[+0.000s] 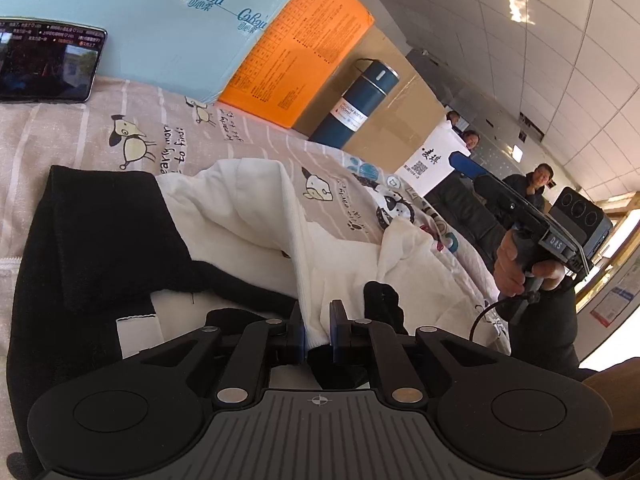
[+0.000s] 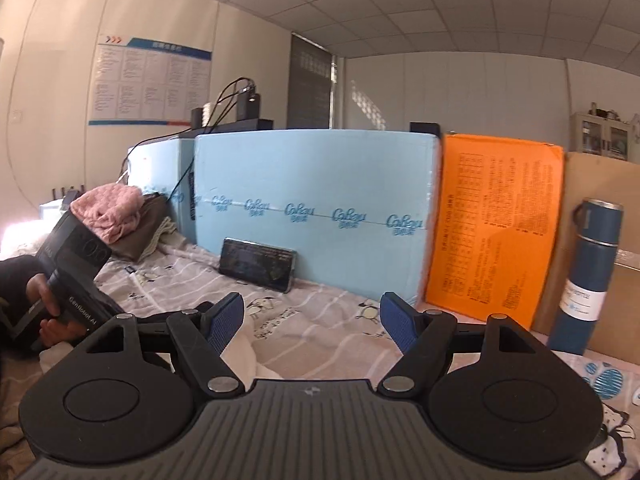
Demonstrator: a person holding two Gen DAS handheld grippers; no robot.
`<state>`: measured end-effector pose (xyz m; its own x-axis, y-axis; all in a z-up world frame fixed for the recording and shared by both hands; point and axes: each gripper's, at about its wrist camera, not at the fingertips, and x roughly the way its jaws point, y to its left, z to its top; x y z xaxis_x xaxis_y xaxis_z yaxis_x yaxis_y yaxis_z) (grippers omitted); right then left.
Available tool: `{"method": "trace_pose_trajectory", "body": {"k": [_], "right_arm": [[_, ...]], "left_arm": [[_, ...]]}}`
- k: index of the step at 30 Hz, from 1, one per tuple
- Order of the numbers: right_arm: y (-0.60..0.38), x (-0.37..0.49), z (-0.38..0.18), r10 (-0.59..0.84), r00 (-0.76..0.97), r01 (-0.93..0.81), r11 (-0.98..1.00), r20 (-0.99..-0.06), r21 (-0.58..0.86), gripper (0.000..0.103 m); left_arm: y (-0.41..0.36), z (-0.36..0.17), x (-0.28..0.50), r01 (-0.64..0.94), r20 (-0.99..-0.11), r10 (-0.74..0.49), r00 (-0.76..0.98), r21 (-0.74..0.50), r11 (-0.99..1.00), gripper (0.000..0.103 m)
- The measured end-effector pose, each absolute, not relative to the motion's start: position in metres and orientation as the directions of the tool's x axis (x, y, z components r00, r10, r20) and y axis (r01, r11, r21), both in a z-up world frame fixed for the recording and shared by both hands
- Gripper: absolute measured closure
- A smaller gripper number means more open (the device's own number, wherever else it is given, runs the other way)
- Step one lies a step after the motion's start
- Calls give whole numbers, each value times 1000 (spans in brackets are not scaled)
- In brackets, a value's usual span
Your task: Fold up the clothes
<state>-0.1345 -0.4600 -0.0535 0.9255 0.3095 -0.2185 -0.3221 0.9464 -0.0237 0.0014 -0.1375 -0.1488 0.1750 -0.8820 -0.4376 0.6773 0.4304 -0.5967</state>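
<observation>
A black and white garment [image 1: 240, 224] lies crumpled on the cartoon-print bedsheet [image 1: 80, 136]. Its black part [image 1: 100, 232] is on the left, its white part on the right. My left gripper [image 1: 318, 334] is shut on a white fold of the garment, held a little above the bed. My right gripper [image 2: 312, 328] is open and empty, raised above the sheet [image 2: 320, 332]. It also shows in the left wrist view [image 1: 556, 236], held by a hand at the right. A bit of the white cloth [image 2: 248, 356] shows below the right gripper's left finger.
A light blue carton [image 2: 312, 208], an orange box [image 2: 492, 232] and a brown carton [image 2: 600, 208] stand along the back of the bed. A blue thermos [image 2: 588, 276] stands at the right. A phone [image 2: 258, 264] leans on the blue carton. Pink and brown clothes [image 2: 116, 216] are piled at the left.
</observation>
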Motion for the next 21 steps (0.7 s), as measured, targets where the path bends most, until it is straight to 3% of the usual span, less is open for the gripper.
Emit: {"method": "trace_pose_trajectory", "body": {"k": [3, 6, 9, 13, 21], "right_arm": [[-488, -147, -46, 158, 951, -179, 982, -268, -57, 32], [-512, -139, -50, 35, 912, -91, 989, -408, -121, 45], [-532, -122, -64, -37, 843, -75, 980, -537, -185, 49], [-565, -95, -91, -44, 767, -56, 989, -640, -135, 56], [-590, -68, -120, 65, 708, -81, 997, -703, 11, 59]], "left_arm": [[-139, -146, 3, 696, -446, -876, 184, -570, 437, 91], [-140, -148, 3, 700, -453, -873, 178, -566, 436, 90], [-141, -148, 2, 704, -456, -872, 179, -560, 437, 90], [-142, -148, 1, 706, -460, -870, 177, -556, 438, 90], [-143, -149, 2, 703, -464, -869, 171, -561, 438, 90]]}}
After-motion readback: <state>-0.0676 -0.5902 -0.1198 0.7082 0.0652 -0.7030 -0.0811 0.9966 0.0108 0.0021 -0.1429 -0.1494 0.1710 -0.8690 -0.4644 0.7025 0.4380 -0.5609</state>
